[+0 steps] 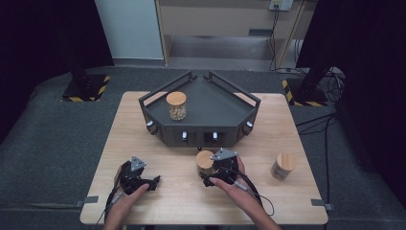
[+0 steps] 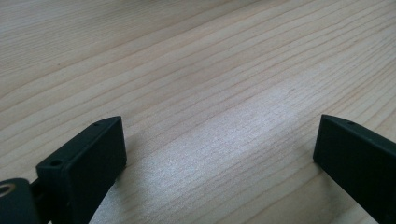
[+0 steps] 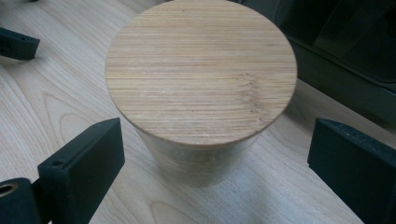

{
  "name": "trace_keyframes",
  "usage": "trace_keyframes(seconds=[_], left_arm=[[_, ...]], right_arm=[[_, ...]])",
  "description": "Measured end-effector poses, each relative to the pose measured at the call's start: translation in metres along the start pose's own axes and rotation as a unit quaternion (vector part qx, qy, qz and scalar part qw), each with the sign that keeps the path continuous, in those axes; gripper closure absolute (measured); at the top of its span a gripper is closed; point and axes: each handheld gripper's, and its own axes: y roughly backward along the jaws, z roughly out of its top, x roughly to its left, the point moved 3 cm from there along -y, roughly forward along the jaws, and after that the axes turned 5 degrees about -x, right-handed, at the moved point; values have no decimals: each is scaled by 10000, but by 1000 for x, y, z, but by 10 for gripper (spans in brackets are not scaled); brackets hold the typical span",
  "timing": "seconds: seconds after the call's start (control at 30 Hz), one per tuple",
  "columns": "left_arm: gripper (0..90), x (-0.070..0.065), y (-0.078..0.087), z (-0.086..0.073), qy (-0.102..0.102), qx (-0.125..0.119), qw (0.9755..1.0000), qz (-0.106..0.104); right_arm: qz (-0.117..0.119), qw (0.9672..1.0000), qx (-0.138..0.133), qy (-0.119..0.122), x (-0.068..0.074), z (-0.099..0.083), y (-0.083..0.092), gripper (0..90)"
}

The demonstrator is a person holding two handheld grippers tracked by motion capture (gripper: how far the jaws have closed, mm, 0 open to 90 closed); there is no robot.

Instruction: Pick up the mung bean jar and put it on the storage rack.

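Lab or test room: bare wooden table [image 1: 158, 201] on grey carpet [image 1: 52, 139], black curtains [image 1: 43, 33] at both sides, hazard-taped stand bases [image 1: 86, 88], loose cables [image 1: 316, 122] beyond the table.

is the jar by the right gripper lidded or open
Lidded: a round bamboo lid sits flat across the jar, which stands upright on the table.

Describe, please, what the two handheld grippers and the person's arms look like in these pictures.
Both are black. The left gripper and the right gripper each carry a grey three-cornered plate on top and end in two flat, blocky black jaws with small holes near the tips. A black cable trails from each towards the person. The forearms are bare, with no sleeves or gloves in sight.
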Motion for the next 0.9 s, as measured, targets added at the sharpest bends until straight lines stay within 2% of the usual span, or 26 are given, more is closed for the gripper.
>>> trace_keyframes(seconds=[0.47, 0.9], left_arm=[[14, 0, 0, 0, 1, 0, 10000, 0], [14, 0, 0, 0, 0, 0, 10000, -1]], right_arm=[[151, 9999, 61, -51, 2, -2, -19, 56], [44, 10000, 9, -78, 3, -4, -25, 122]])
